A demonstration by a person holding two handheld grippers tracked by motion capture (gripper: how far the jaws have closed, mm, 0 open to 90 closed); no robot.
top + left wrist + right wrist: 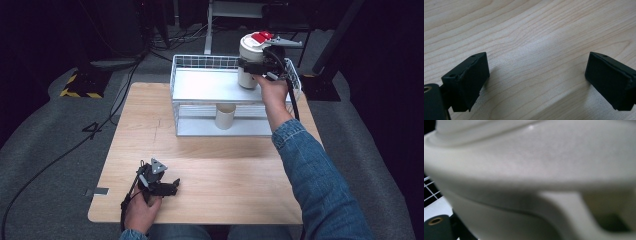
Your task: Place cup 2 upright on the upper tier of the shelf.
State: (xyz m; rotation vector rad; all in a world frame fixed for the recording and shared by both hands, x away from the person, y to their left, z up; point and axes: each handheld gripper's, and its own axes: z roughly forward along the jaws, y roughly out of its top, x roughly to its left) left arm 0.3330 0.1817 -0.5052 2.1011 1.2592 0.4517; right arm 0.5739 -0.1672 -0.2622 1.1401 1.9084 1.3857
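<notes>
Your right hand-held gripper is up at the far right of the wire rack, and it's clamped onto a white jug with a red tab on its lid. The jug sits upright on the rack's top shelf, over toward the right end. In the right gripper view the jug's white body is super close and blurry, so you can't make out the jaws themselves there, but a bit of the rack's wire grid peeks in at the left edge. From the high view the gripper wraps the jug around its upper body, with your right hand just behind it and the denim sleeve running back toward you.

Lower down, a cream cup stands on the rack's bottom shelf, roughly in the middle, well apart from the jug.

Your left hand-held gripper is resting near the front left of the tabletop, held in your left hand, with the grey three-cornered plate on top. In the left gripper view its jaws are spread wide, with bare wood grain between them and nothing in their grasp.
</notes>
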